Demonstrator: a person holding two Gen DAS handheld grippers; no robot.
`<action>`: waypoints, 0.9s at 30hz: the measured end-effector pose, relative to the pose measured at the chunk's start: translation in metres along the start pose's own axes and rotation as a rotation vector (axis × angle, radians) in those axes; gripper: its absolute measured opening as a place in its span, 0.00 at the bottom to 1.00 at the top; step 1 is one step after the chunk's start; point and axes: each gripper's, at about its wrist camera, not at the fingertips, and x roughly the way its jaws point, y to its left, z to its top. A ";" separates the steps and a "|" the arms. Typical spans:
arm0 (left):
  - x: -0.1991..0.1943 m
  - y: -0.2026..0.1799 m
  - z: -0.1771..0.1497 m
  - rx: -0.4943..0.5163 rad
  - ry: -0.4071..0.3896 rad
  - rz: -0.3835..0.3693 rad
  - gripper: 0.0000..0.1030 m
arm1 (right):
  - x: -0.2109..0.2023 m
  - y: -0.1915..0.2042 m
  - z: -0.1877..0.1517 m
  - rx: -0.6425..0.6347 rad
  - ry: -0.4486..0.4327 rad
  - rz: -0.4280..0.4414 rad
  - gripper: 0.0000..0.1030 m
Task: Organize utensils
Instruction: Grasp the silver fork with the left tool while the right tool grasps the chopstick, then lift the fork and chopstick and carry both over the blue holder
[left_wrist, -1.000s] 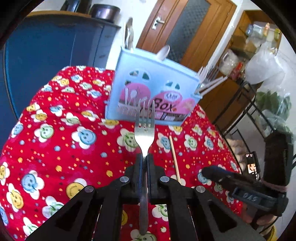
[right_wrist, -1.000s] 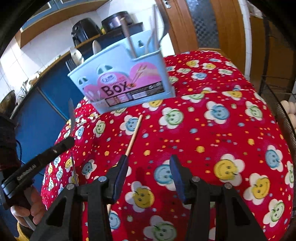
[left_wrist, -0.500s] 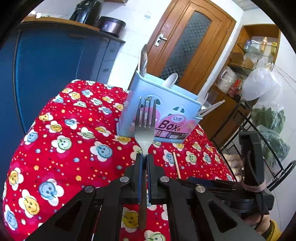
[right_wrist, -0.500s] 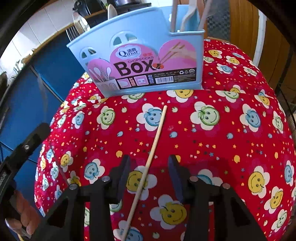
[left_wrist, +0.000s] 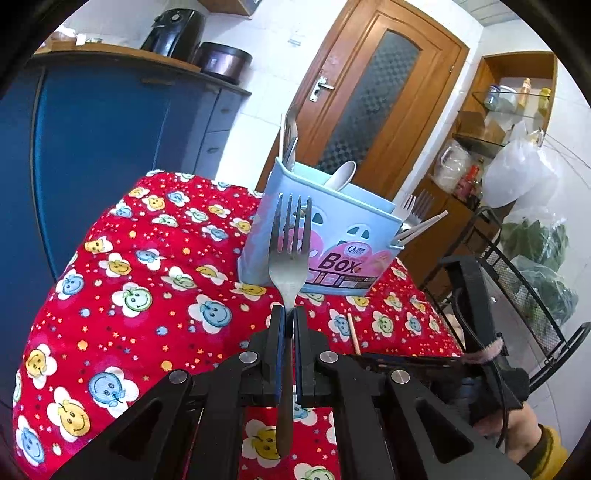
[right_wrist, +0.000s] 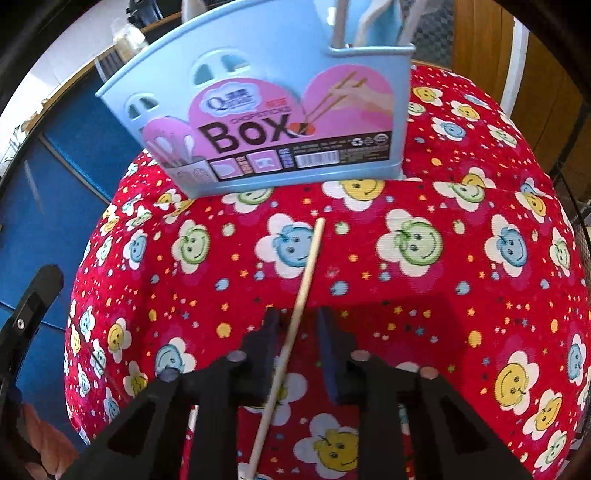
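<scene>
Fork (left_wrist: 288, 258) is clamped tight in the left claw (left_wrist: 288, 314), tines pointing up, handle hanging down behind the pads. It sits in front of the light blue utensil box (left_wrist: 332, 236), which stands on the bench under a red smiley-flower cloth (left_wrist: 155, 280). The box already holds a few spoons and forks, plus some white sticks poking out of the end compartment.

Over on the right side, the right claw (right_wrist: 295, 325) is tipped down over a single wooden chopstick (right_wrist: 306, 273) lying flat on the cloth, just in front of the box (right_wrist: 266, 122) but not touching it. Its jaws have just been closing in and the chopstick runs right between them, though there's a visible gap on both sides, so it's not gripped yet. Pads look down near the cloth.
</scene>
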 end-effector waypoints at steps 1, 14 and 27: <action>0.000 -0.001 0.000 0.000 -0.002 0.001 0.04 | -0.001 -0.004 0.002 0.004 0.003 0.006 0.14; -0.006 -0.013 0.009 0.036 -0.030 0.006 0.04 | -0.019 -0.027 -0.015 0.068 -0.029 0.154 0.06; -0.013 -0.032 0.018 0.072 -0.064 0.000 0.04 | -0.079 -0.034 -0.035 0.030 -0.236 0.203 0.06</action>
